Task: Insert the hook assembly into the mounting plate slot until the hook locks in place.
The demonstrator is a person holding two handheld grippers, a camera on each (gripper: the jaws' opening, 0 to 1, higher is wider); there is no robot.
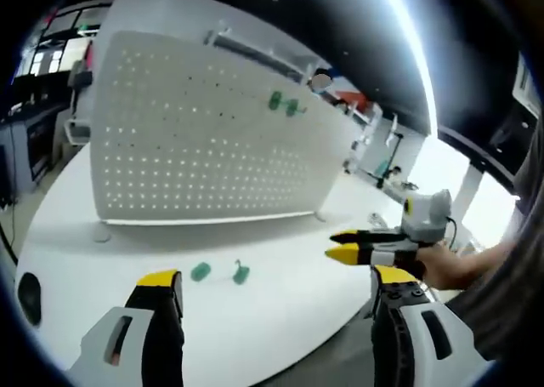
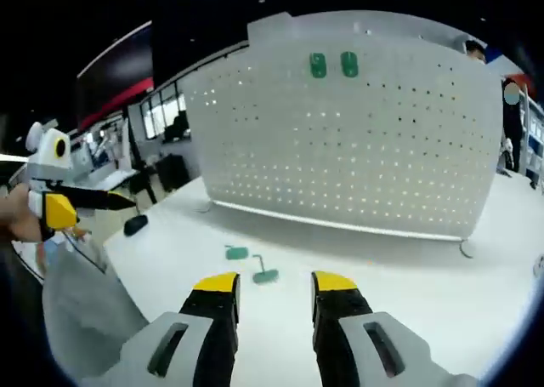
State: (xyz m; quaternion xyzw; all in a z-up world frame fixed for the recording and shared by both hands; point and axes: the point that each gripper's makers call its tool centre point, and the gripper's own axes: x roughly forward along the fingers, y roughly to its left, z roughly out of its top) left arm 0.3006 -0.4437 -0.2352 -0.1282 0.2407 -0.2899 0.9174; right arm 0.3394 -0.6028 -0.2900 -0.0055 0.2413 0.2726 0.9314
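A white pegboard mounting plate (image 1: 195, 140) (image 2: 357, 140) stands upright on the white table (image 1: 280, 319). Two green hooks (image 1: 283, 105) (image 2: 333, 64) hang side by side near its top. Two more green hook pieces lie on the table in front of it: a round-based one (image 1: 201, 271) (image 2: 237, 253) and an L-shaped one (image 1: 241, 274) (image 2: 264, 274). My left gripper (image 1: 277, 278) is open wide above the table's near edge, nothing between its fingers. My right gripper (image 2: 274, 282) (image 1: 344, 245) is open too, hovering just short of the loose hooks and holding nothing. The left gripper (image 2: 110, 202) also appears at the left, held by a hand.
A black puck-like object (image 1: 28, 292) (image 2: 134, 224) lies near the table's corner. The pegboard rests on small feet (image 2: 466, 251). Other benches and equipment (image 1: 382, 162) stand behind. A person (image 2: 512, 115) stands beyond the board's far end.
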